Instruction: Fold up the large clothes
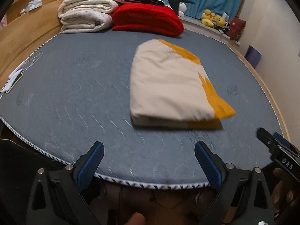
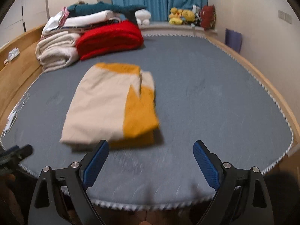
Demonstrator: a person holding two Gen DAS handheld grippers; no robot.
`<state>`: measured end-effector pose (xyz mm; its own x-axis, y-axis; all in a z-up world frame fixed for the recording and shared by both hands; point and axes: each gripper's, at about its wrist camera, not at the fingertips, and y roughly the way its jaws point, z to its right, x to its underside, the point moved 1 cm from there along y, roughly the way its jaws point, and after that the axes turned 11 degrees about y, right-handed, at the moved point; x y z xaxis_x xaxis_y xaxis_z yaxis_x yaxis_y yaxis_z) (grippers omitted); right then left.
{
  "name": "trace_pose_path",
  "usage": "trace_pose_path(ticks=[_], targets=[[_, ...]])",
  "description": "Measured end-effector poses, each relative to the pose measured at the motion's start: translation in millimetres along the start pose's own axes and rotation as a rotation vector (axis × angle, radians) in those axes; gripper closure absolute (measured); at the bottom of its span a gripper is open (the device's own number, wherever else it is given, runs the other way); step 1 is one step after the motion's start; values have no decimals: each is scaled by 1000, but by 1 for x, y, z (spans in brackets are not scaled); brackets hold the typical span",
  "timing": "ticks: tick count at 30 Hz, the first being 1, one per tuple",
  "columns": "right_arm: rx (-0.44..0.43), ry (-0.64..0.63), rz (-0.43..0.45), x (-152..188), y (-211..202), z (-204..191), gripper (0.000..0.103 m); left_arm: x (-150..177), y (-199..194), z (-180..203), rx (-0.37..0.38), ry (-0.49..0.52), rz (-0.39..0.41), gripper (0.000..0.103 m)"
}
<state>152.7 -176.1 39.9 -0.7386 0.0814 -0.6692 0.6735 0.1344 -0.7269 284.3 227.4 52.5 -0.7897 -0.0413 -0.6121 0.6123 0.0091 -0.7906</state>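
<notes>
A cream and yellow garment (image 1: 168,86) lies folded into a thick rectangle on the grey mattress (image 1: 75,93), free of both grippers. My left gripper (image 1: 149,151) hangs open over the mattress's near edge, short of the bundle, with nothing between its blue pads. In the right wrist view the same folded garment (image 2: 110,105) sits ahead and to the left, and my right gripper (image 2: 151,150) is open and empty just behind its near edge. The right gripper's tip (image 1: 270,140) shows at the left wrist view's right edge; the left gripper's tip (image 2: 16,154) shows at the other view's left edge.
Folded cream blankets (image 1: 84,15) and a red blanket (image 1: 148,19) are stacked at the mattress's far end, with more linens and a teal plush on top. A wooden bed frame (image 1: 24,37) runs along the left. A cable and phone (image 1: 16,75) lie at the left edge. Plush toys (image 2: 181,16) line the windowsill.
</notes>
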Motion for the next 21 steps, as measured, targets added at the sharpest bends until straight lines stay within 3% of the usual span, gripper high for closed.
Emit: trace_pose_path(ticks=[8, 21], targets=[[0, -118, 22, 17, 10, -28, 11, -8, 15, -1, -14, 17, 12, 7], [-14, -152, 27, 18, 17, -42, 11, -6, 10, 5, -17, 48, 46, 7]])
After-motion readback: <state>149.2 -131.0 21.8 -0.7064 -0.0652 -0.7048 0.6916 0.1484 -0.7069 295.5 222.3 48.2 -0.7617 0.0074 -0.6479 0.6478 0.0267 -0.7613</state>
